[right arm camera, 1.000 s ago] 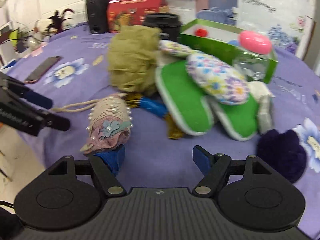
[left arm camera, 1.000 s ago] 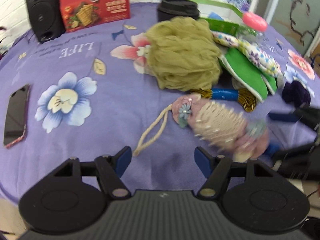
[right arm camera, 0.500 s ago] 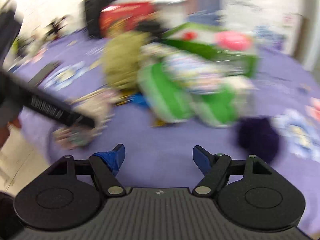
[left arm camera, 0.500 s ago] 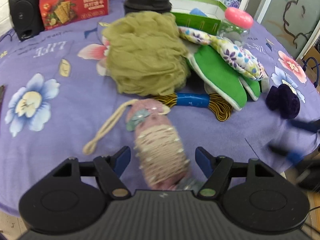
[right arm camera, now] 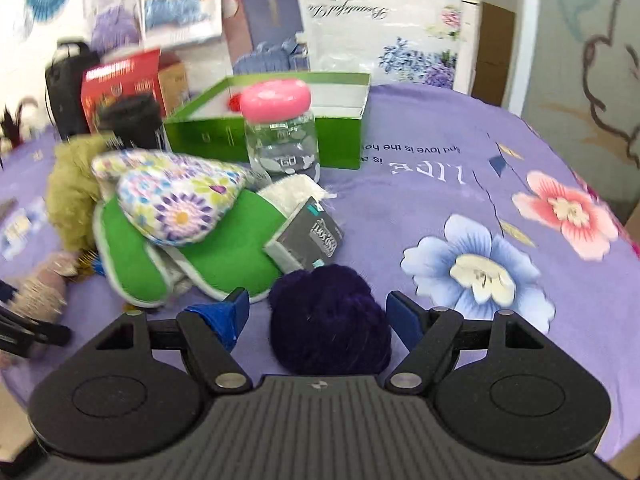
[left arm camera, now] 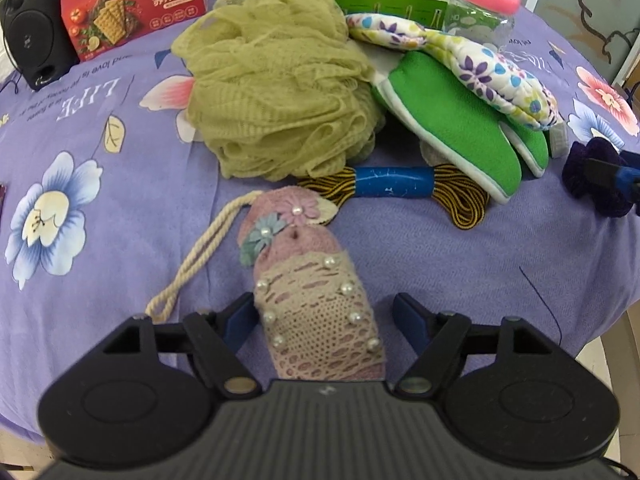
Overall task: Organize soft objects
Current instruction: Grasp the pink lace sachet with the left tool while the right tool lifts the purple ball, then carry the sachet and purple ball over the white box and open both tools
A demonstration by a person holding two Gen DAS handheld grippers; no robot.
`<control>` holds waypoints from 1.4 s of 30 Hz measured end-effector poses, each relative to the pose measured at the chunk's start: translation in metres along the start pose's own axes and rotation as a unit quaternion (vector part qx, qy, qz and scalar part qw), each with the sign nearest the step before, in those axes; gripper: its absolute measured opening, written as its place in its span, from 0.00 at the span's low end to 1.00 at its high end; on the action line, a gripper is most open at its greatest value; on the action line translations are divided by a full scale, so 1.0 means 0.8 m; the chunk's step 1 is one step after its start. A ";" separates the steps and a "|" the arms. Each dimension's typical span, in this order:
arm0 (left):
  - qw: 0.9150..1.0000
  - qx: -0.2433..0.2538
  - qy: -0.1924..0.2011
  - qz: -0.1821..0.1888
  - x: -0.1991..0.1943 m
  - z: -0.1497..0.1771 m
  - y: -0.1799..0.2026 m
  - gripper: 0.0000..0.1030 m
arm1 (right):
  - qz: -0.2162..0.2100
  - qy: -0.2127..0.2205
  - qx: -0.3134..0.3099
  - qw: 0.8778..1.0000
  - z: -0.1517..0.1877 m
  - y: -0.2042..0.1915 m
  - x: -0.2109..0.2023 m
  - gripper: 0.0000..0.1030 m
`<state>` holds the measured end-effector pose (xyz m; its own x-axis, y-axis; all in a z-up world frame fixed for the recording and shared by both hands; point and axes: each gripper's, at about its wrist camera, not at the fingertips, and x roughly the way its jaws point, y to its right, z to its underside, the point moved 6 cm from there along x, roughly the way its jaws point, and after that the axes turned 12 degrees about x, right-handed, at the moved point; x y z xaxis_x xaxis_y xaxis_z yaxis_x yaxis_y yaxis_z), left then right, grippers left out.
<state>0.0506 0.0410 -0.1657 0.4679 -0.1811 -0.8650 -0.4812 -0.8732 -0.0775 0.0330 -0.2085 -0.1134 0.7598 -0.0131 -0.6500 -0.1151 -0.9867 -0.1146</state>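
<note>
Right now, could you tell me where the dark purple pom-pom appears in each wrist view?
Left wrist: the dark purple pom-pom sits at the far right edge, with the right gripper's finger across it.
Right wrist: it lies bottom centre, between the open fingers of the right gripper.
Shared landmark: the pink-lidded jar.

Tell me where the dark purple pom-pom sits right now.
In the right wrist view, the dark purple pom-pom lies on the purple tablecloth between the open right gripper jaws, beside the green mitt.
</note>
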 end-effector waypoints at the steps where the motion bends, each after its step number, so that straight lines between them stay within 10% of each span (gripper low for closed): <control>1: 1.000 0.001 -0.001 0.000 0.000 0.000 0.000 0.75 | 0.001 -0.011 -0.004 1.000 0.002 0.002 0.008 0.60; 10: 1.000 -0.005 0.006 -0.003 -0.001 0.002 -0.003 0.75 | -0.017 -0.008 -0.013 1.000 0.025 0.009 0.031 0.63; 15: 1.000 -0.024 0.012 0.004 -0.008 0.008 -0.011 0.54 | -0.011 0.003 -0.003 1.000 0.024 0.009 0.030 0.64; 19: 0.999 -0.036 0.020 0.016 -0.021 0.010 -0.016 0.48 | -0.028 0.000 0.019 0.999 0.017 0.010 0.018 0.46; 27: 0.997 -0.030 0.062 0.036 -0.099 -0.007 -0.044 0.48 | -0.079 0.051 0.003 0.996 -0.016 -0.013 -0.054 0.45; 42: 0.979 0.007 0.205 0.010 -0.149 -0.350 -0.149 0.48 | -0.132 0.147 -0.044 0.979 -0.306 -0.050 0.018 0.46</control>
<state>0.2599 0.0397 0.0855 0.7145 -0.3671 -0.5957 -0.5021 -0.8619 -0.0711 0.2051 -0.2089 0.0659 0.9086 0.2118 -0.3601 0.1564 -0.9717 -0.1770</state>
